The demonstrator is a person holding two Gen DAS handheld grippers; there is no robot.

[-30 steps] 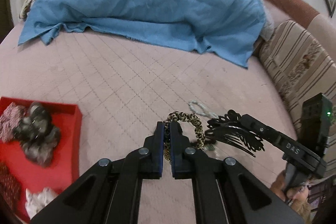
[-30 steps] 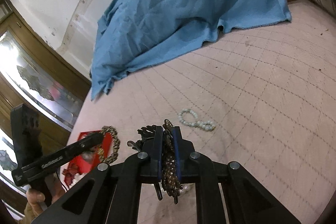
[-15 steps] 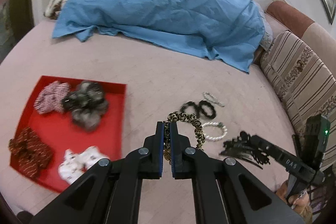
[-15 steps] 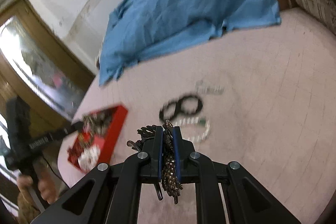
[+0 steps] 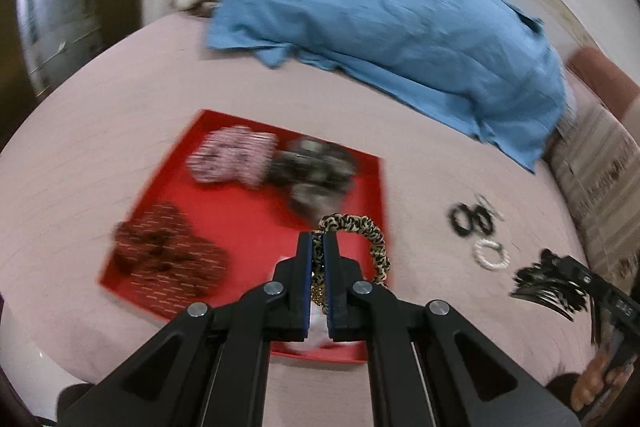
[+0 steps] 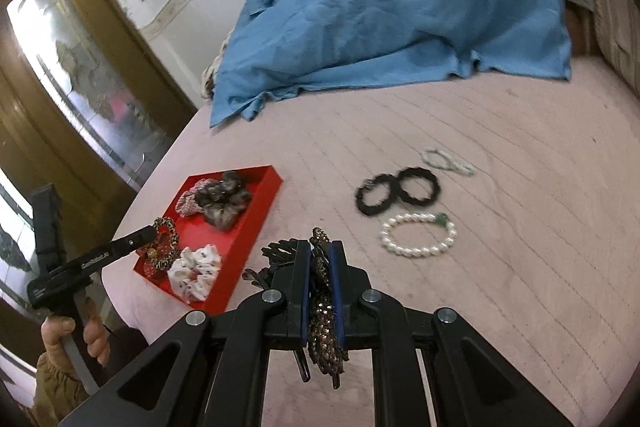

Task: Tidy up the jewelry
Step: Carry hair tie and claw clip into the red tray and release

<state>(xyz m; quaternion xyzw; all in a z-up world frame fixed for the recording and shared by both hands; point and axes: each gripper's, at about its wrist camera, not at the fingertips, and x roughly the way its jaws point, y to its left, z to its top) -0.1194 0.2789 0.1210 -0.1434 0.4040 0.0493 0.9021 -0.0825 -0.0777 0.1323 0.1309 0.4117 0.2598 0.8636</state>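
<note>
My left gripper (image 5: 318, 247) is shut on a leopard-print scrunchie (image 5: 362, 227) and holds it over the right part of the red tray (image 5: 248, 223). The right wrist view shows that left gripper (image 6: 154, 234) with the scrunchie (image 6: 165, 245) above the tray (image 6: 256, 219). In the tray lie pink (image 5: 232, 159), grey (image 5: 316, 169), dark red (image 5: 164, 259) and white (image 6: 196, 269) scrunchies. My right gripper (image 6: 320, 247) is shut on a black hair comb with a brown beaded trim (image 6: 323, 303), above the pink bed. It appears at the right edge (image 5: 564, 269) with the comb (image 5: 536, 285).
On the bedspread right of the tray lie two black rings (image 6: 396, 191), a pearl bracelet (image 6: 418, 241) and a pale bead bracelet (image 6: 448, 161). A blue cloth (image 6: 400, 11) covers the far side. A striped cushion (image 5: 600, 179) lines the right; a hand (image 6: 72, 335) grips the left handle.
My left gripper has carried the leopard scrunchie leftward from the bedspread to above the red tray. My right gripper has risen and pulled back with the comb still in it.
</note>
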